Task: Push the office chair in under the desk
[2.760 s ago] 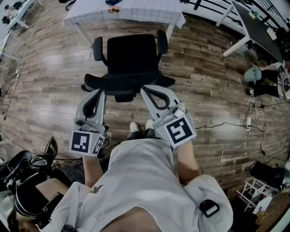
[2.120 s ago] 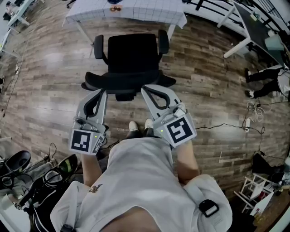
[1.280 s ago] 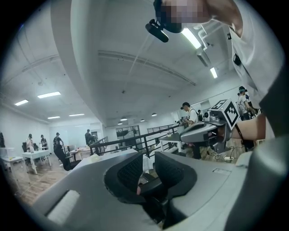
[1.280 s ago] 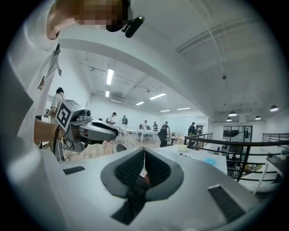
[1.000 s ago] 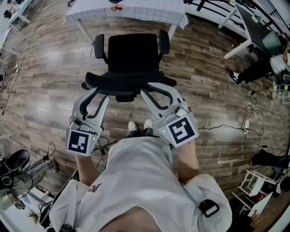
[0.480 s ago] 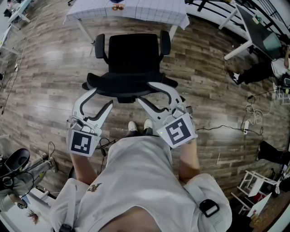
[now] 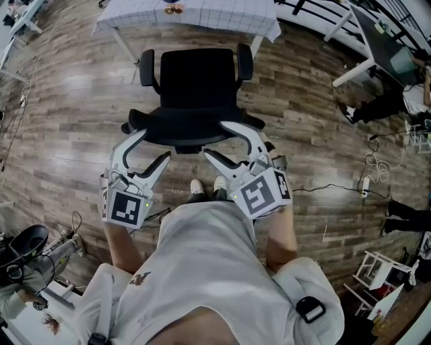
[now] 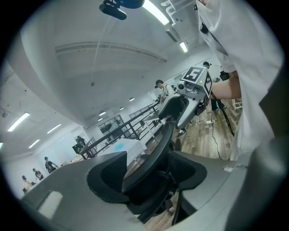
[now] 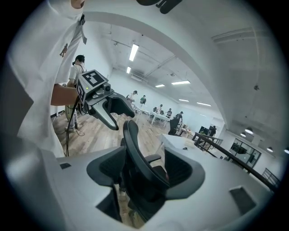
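A black office chair [image 7: 195,77] stands on the wood floor with its seat facing a desk under a white grid cloth [image 7: 188,17]. The top edge of its backrest [image 7: 188,128] is nearest to me. My left gripper [image 7: 152,145] straddles the left part of that edge, and my right gripper [image 7: 217,139] straddles the right part. Both sets of jaws are opening. In the left gripper view the backrest [image 8: 153,158] runs between the pads [image 8: 108,173] with gaps on both sides. In the right gripper view the backrest [image 9: 135,149] also stands free between the pads [image 9: 101,169].
My feet [image 7: 205,187] are just behind the chair. A power cable [image 7: 323,189] trails over the floor at the right. Another desk [image 7: 384,40] stands at the upper right. Bags and gear [image 7: 27,249] lie at the lower left. Several people are far off in the hall.
Both grippers' jaws have spread apart and let go of the backrest's top edge. The chair has stayed close in front of the desk.
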`<state>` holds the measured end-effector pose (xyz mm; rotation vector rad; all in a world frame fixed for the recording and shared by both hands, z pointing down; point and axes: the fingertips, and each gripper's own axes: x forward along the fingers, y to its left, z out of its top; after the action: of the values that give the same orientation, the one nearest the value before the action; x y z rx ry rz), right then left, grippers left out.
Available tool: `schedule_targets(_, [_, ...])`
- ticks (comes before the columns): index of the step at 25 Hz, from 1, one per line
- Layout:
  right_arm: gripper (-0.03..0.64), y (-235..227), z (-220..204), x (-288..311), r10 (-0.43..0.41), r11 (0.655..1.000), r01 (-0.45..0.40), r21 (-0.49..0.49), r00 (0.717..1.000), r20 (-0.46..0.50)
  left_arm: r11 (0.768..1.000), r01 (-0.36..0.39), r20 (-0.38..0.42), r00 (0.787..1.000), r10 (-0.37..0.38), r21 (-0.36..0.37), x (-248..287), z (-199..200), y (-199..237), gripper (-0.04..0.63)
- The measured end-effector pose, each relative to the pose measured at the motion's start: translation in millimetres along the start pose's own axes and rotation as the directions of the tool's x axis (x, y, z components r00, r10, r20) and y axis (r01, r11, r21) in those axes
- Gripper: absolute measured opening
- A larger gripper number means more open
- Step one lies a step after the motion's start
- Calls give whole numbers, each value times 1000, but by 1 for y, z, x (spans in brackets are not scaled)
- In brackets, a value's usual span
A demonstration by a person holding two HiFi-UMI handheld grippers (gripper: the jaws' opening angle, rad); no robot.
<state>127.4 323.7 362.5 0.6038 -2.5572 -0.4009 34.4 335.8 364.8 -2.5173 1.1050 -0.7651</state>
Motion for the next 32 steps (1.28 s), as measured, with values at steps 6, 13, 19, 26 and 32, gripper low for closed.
schedule_targets(6, [304,-1,-11,8,-12,998,8,-55,997,-70,998,29,-35,999,-27,48,11,-9,-3,305])
schedule_targets(13, [325,1,-21,19,-5,997,-3,-73,994,-108,996,36,-51,998,-32,76,22,-14,-4,342])
schedule_targets(19, [347,0,-27,28,11,996,-21,-85,992,-125,994,36,-91,995,-27,103,31,-19,-2,351])
schedule_targets(26, [345,-9,-29,33,8,999,-13,-50,996,-90,997,-11,-62,998,16,72,38,-17,7,330])
schedule_targets(32, [333,-11,-28,33,22,999,-25,-41,997,-69,998,-29,-47,998,31,48,39,-16,9,342])
